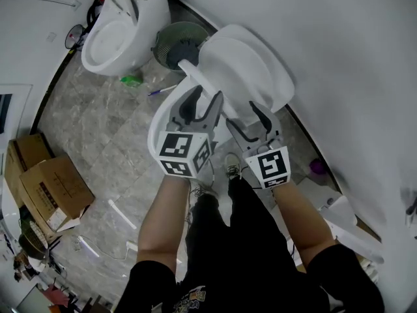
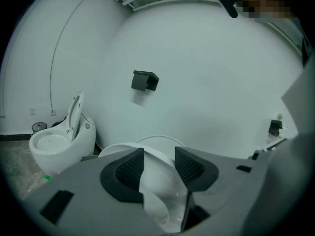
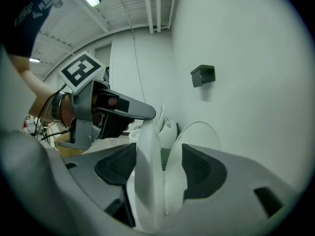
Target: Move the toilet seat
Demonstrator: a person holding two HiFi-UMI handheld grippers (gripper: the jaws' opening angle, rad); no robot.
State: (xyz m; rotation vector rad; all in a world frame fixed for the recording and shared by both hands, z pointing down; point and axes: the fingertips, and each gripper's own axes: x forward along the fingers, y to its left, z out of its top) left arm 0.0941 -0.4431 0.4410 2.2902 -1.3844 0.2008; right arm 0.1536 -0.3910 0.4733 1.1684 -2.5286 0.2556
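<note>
Head view: toilet seat (image 1: 244, 70) gripped, bowl (image 1: 86, 52) uncovered.

Landmark: toilet seat (image 1: 244, 70).
Right of seat: wall (image 1: 365, 64) close, no passage.
Beyond seat: round grilled object (image 1: 179, 41) just beside, toilet (image 1: 117, 28) further left.
Left of seat: floor (image 1: 91, 129) open up to cardboard boxes (image 1: 49, 184); white strips (image 1: 122, 214) scattered.

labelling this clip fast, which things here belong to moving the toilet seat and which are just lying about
job in hand: toilet seat, left gripper, right gripper
lying about: toilet, cardboard boxes, round grey grille
</note>
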